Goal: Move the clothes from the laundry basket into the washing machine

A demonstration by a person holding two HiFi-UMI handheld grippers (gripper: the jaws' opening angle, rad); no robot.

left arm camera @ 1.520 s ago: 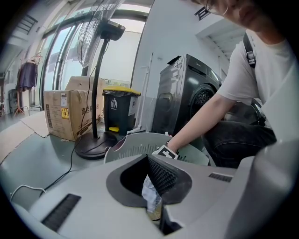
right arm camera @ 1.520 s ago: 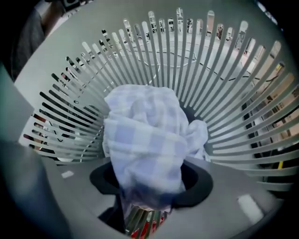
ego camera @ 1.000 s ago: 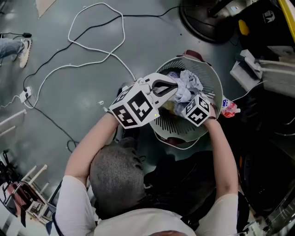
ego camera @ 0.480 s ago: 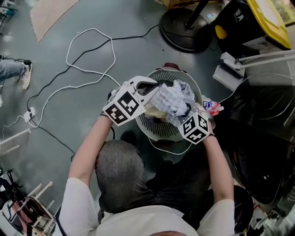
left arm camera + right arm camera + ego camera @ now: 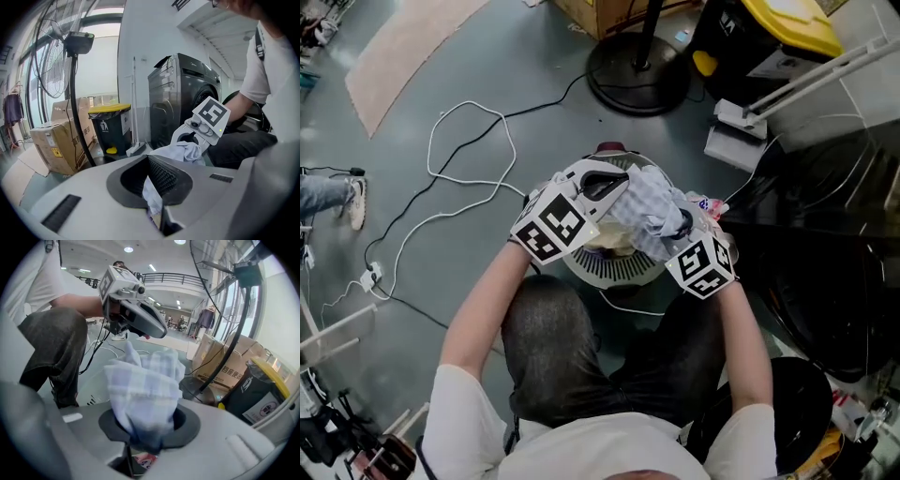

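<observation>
Left hand-held gripper: the left hand-held gripper (image 5: 614, 187) has its jaws closed on a pale fold of cloth, at the left far end of the bundle.
Right hand-held gripper: the right hand-held gripper (image 5: 682, 230) has its jaws nearly together, pinching a blue-and-white checked cloth (image 5: 145, 380) that bulges up out of them.
Clothes: the clothes bundle (image 5: 652, 211) is one bunched mass held between the two grippers, over the laundry basket (image 5: 600, 267).
Long axis: the bundle runs from the left far grip to the right near grip.
Basket contents: something yellowish is still inside, under the bundle; I cannot tell whether a tail of the bundle hangs down into the basket.
Key relation: the washing machine (image 5: 187, 89) stands to the right of the bundle, beyond the right gripper. The load likely has to swing right, with the right hand nearer and leading.
In the way: the right forearm sits between bundle and machine. The person's knees are close on the near side of the basket.
Around: a pink packet (image 5: 705, 202) lies just right of the basket. A fan base (image 5: 637, 70) and a yellow-lidded bin (image 5: 769, 28) stand farther off. A white cable (image 5: 469, 159) loops on the floor to the left.
</observation>
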